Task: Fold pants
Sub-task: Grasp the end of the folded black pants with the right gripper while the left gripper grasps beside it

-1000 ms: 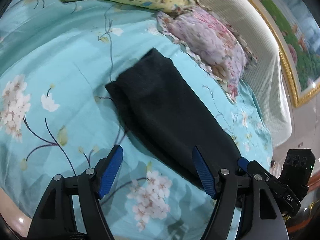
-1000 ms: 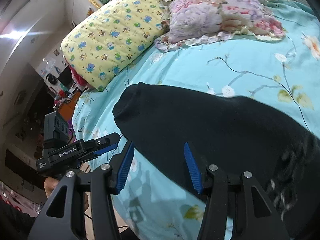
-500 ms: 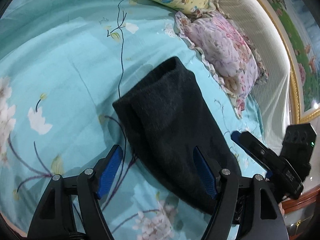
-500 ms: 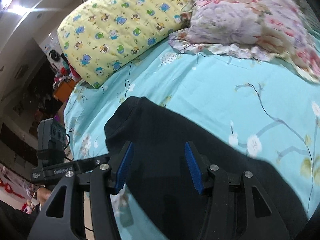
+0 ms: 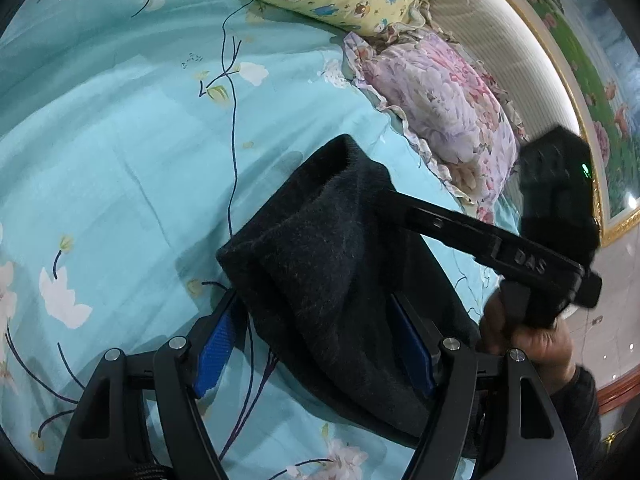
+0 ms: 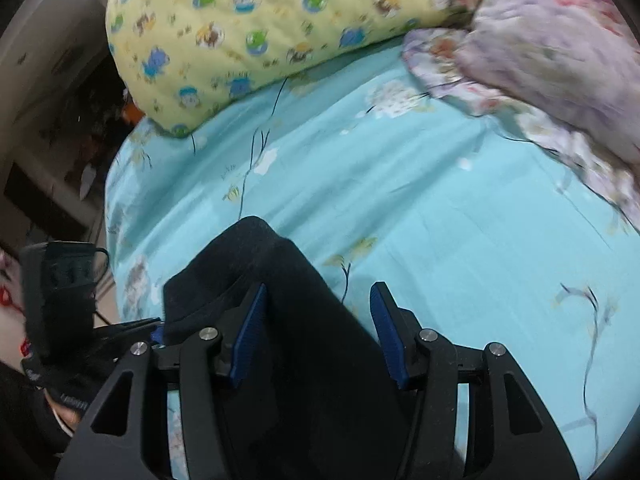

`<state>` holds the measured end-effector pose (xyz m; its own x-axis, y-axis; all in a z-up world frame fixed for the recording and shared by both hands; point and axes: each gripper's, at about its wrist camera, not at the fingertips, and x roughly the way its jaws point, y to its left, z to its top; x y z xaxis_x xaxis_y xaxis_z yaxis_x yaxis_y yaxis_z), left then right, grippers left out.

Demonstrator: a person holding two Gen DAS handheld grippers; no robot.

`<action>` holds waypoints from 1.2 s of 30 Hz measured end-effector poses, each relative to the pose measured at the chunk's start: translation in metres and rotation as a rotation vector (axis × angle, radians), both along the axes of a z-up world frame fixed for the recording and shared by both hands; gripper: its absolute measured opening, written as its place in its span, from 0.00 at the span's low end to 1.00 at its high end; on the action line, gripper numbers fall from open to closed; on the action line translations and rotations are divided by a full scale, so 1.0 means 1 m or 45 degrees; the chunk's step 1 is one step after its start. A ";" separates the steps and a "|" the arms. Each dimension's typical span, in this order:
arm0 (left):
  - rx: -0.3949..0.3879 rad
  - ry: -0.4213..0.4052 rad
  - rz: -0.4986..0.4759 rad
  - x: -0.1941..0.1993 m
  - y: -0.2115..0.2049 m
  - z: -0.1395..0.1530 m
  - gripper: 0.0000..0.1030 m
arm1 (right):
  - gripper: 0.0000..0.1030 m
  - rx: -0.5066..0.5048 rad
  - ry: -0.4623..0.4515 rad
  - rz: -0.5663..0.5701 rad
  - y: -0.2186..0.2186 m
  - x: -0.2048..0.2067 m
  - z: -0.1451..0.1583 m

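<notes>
In the lower centre of the left wrist view, the left gripper (image 5: 316, 344) straddles the folded black pants (image 5: 328, 264) with its fingers spread, not clamped. The right gripper's arm enters from the right edge. Procedure: close on all layers together, then carry the end over level.

In the right wrist view, the right gripper (image 6: 318, 334) likewise stands spread at lower centre, pants between the pads. Count: one pants, two pillows, two grippers.

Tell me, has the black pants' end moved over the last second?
Yes. The black pants end has been lifted and carried toward the pink floral pillow and yellow pillow, between both grippers' fingers.
</notes>
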<state>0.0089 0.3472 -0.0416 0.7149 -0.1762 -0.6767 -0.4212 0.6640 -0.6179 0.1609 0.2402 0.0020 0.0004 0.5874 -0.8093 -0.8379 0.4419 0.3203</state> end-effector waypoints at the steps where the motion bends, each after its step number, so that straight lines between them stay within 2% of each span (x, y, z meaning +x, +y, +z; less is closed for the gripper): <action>1: -0.003 -0.003 0.000 0.000 0.001 0.000 0.71 | 0.53 -0.010 0.017 0.026 0.006 0.001 -0.003; 4: -0.024 -0.013 0.008 0.000 0.004 -0.002 0.68 | 0.53 -0.025 0.070 0.086 0.018 0.003 -0.011; 5: -0.024 -0.012 0.016 0.000 0.005 -0.002 0.62 | 0.53 -0.027 0.086 0.100 0.021 0.003 -0.012; 6: -0.011 -0.003 0.031 0.001 0.006 -0.002 0.58 | 0.45 -0.029 0.101 0.114 0.023 0.002 -0.014; 8: 0.010 0.017 0.050 0.001 0.008 -0.003 0.35 | 0.37 -0.032 0.114 0.128 0.026 -0.001 -0.016; 11: -0.047 -0.001 0.040 0.000 0.013 -0.005 0.27 | 0.26 -0.008 0.101 0.114 0.020 -0.006 -0.010; 15: -0.030 -0.022 0.025 -0.001 0.005 0.009 0.25 | 0.22 0.047 0.093 0.089 0.004 -0.012 0.004; 21: 0.047 -0.109 -0.032 -0.004 -0.022 0.051 0.23 | 0.21 0.158 0.056 0.025 -0.028 -0.021 0.041; 30: 0.104 -0.225 -0.172 -0.001 -0.081 0.103 0.23 | 0.21 0.325 0.025 -0.114 -0.106 -0.030 0.083; 36: 0.137 -0.261 -0.270 0.002 -0.123 0.122 0.23 | 0.21 0.381 -0.005 -0.212 -0.159 -0.037 0.100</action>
<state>0.0111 0.2239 0.0807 0.7933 -0.2713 -0.5451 -0.1402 0.7898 -0.5971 0.1240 0.0810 0.1018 0.1186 0.7903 -0.6012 -0.7637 0.4595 0.4535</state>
